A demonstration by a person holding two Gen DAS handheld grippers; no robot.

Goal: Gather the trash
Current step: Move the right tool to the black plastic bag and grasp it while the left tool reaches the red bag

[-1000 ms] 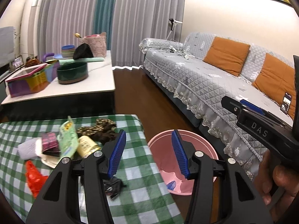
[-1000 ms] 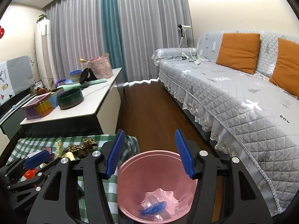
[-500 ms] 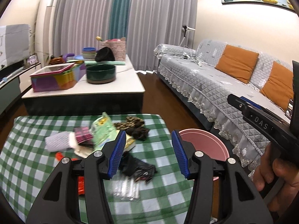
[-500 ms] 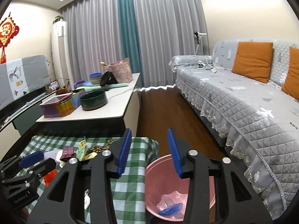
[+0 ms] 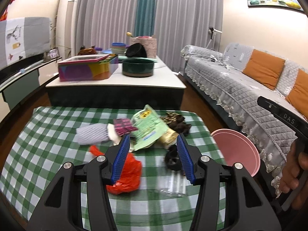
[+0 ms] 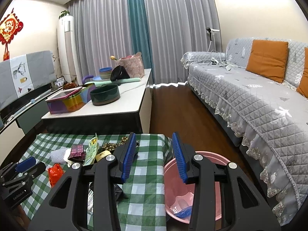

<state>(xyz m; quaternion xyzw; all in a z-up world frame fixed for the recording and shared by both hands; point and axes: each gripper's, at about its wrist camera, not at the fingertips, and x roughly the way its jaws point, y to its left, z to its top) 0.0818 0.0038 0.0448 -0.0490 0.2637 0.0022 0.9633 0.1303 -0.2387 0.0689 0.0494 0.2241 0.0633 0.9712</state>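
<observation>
Both grippers empty, rubbish still heaped on the table.

Left gripper (image 5: 152, 157) and right gripper (image 6: 154, 156) hang with jaws released; the wrappers (image 5: 148, 129) overlap, so one pinch may drag neighbours off beside the pink bin (image 6: 194, 190), right.

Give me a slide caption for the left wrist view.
Open left gripper over trash-strewn checkered table, pink bin alongside.

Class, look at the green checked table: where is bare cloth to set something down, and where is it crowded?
Bare cloth lies along the table's left side, left of the lilac foam sleeve, and on the near strip below the red bag. The far right is crowded: green packet, dark wrappers, black scrap and clear film.
</observation>
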